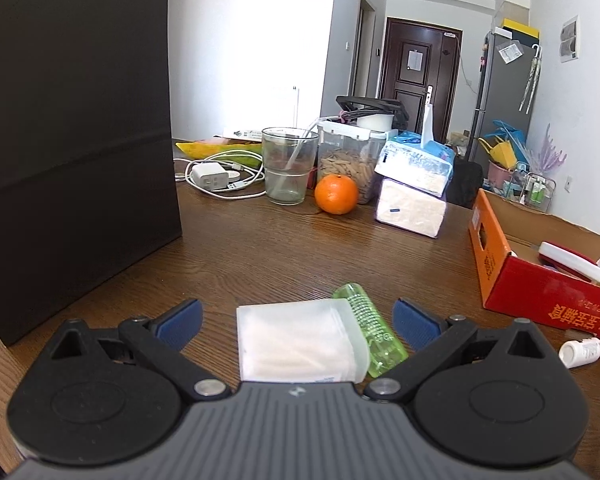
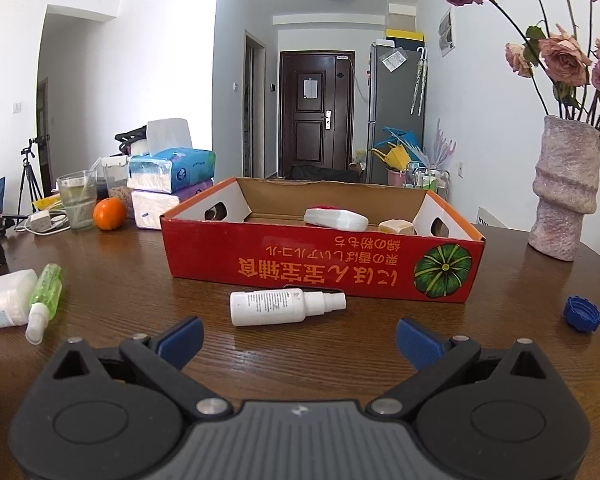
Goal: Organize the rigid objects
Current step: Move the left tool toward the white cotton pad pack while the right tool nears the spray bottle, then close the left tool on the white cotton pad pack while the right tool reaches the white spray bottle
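Observation:
My left gripper is open, its blue pads either side of a translucent white box and a green spray bottle lying on the wooden table; neither pad touches them. Both also show at the left of the right wrist view, the box and the bottle. My right gripper is open and empty, just short of a white spray bottle lying on its side, also seen in the left wrist view. Behind it stands an open red cardboard box, holding a white-and-red object and a tan block.
A blue bottle cap lies at the right, a vase of dried roses behind it. A black box stands at the left. At the back are a glass, an orange, tissue packs, a charger with cable.

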The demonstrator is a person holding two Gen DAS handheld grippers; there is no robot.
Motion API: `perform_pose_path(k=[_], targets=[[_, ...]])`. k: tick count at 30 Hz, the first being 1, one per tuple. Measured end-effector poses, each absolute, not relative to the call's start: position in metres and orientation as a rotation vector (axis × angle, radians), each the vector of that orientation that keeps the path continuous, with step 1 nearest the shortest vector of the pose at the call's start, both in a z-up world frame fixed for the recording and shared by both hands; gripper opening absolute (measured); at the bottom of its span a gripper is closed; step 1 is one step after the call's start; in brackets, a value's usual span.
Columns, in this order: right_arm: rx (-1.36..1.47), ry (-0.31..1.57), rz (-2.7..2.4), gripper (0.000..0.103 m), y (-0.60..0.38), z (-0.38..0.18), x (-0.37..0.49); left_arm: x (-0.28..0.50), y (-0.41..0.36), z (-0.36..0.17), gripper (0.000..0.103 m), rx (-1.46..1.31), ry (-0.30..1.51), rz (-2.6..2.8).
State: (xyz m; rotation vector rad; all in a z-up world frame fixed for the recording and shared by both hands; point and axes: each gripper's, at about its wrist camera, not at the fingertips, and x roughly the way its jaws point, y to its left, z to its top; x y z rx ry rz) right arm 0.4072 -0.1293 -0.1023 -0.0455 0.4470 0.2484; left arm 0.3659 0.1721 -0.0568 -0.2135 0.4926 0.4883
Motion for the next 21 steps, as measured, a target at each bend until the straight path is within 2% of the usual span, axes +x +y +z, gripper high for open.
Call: perform_pose_path(k=[21], targets=[[-0.135,0.525,0.269,0.103,-0.096,-0.114,0.484,0.386,0.185,-0.066,0.103,-0.211,0.533,0.547]])
